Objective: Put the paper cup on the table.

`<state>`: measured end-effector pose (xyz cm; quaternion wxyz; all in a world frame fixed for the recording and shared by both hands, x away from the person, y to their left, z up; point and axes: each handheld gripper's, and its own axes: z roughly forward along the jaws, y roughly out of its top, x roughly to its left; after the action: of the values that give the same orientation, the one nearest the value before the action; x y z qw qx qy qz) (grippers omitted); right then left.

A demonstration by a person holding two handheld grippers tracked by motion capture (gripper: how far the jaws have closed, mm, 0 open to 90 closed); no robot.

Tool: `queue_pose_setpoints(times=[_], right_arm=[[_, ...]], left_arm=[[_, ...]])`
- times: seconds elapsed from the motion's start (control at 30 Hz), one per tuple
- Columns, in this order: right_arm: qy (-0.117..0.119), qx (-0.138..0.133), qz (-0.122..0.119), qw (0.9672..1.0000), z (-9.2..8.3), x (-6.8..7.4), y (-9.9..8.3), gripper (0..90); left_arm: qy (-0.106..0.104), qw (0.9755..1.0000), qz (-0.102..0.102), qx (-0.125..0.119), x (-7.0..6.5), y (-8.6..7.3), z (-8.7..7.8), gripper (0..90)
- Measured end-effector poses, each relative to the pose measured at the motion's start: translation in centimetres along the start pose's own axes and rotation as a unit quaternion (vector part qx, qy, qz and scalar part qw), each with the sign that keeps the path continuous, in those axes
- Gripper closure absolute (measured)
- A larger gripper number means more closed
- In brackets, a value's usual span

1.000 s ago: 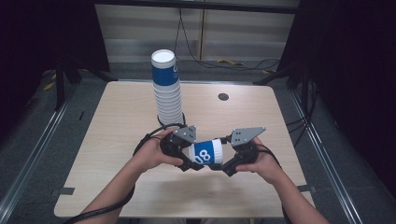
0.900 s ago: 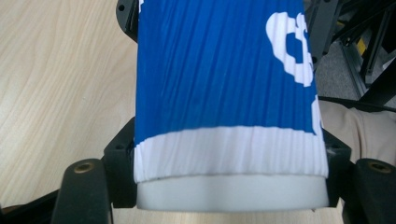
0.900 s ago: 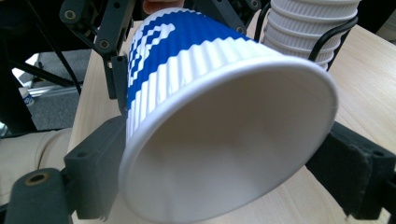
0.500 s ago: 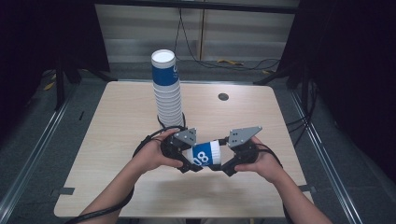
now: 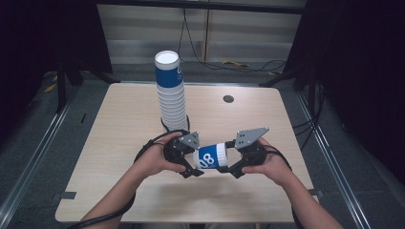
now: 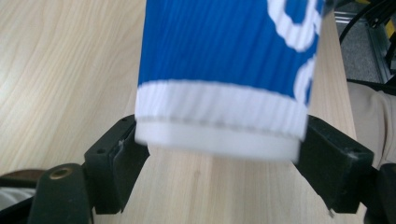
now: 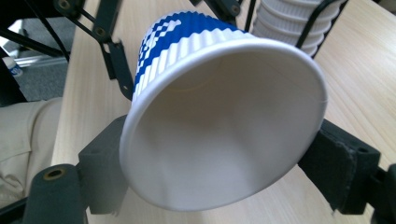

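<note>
Hovering just off the table point(image 5: 286, 124), on the person's side of the tall stack of cups point(image 5: 171, 95), a single blue paper cup point(image 5: 210, 156) lies on its side between the two tools. Its base points at the left gripper point(image 5: 193, 160) and its open mouth at the right gripper point(image 5: 234, 160).

The right jaws have just been closing, and the rim is now pinched between the pads, pushed a touch out of round in the right gripper view. The left jaws have just been opening. The cup's base sits between them, flanked closely on both sides, but it reads as let go rather than squeezed.

This looks like a very light thing with a thin, ribbed wall. The ribbing should give the pads some bite, but the mouth is the soft end and will fold under a hard squeeze. The base ring is the stiff place to hold, so a rim grip wants gentle pressure only.

As for room, the stack rises close behind the cup and leans a little, so it could topple at a nudge from a jaw or a trailing cable. To either side of the stack the tabletop lies bare, apart from a small dark hole point(image 5: 228, 98) off to its right. The near edge is well clear of the stack.
</note>
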<state>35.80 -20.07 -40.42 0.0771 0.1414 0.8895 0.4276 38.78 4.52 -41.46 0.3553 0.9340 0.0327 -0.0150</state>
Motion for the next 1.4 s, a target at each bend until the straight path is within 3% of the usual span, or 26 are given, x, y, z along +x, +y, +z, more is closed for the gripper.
queue_pose_setpoints(times=[0.2, 0.47, 0.77, 1.17, 1.33, 1.4], right_arm=[[-0.017, 0.044, -0.007, 0.9989, -0.1, -0.1, 0.2, 17.0], [-0.023, 0.106, -0.016, 0.9940, -0.3, -0.3, 0.1, 16.7], [-0.024, 0.148, -0.016, 0.9886, -0.5, -0.6, -0.1, 16.3], [-0.029, 0.214, -0.015, 0.9763, -0.9, -0.7, -0.6, 15.9], [-0.032, 0.235, -0.013, 0.9714, -0.8, -0.8, -0.8, 15.6], [-0.030, 0.249, -0.016, 0.9678, -0.7, -0.8, -0.9, 15.5]], left_arm=[[0.020, 0.9995, -0.002, 0.023, -0.1, -0.9, -0.1, 20.4], [0.024, 0.9986, -0.015, 0.044, -0.5, -2.3, 0.2, 19.3], [0.026, 0.9984, -0.027, 0.044, -0.8, -3.7, 0.7, 19.3], [0.022, 0.9981, -0.049, 0.032, -1.1, -5.2, 1.5, 18.3], [0.017, 0.9985, -0.045, 0.026, -1.2, -5.4, 1.6, 18.1], [0.017, 0.9985, -0.045, 0.027, -1.2, -5.4, 1.7, 18.1]])
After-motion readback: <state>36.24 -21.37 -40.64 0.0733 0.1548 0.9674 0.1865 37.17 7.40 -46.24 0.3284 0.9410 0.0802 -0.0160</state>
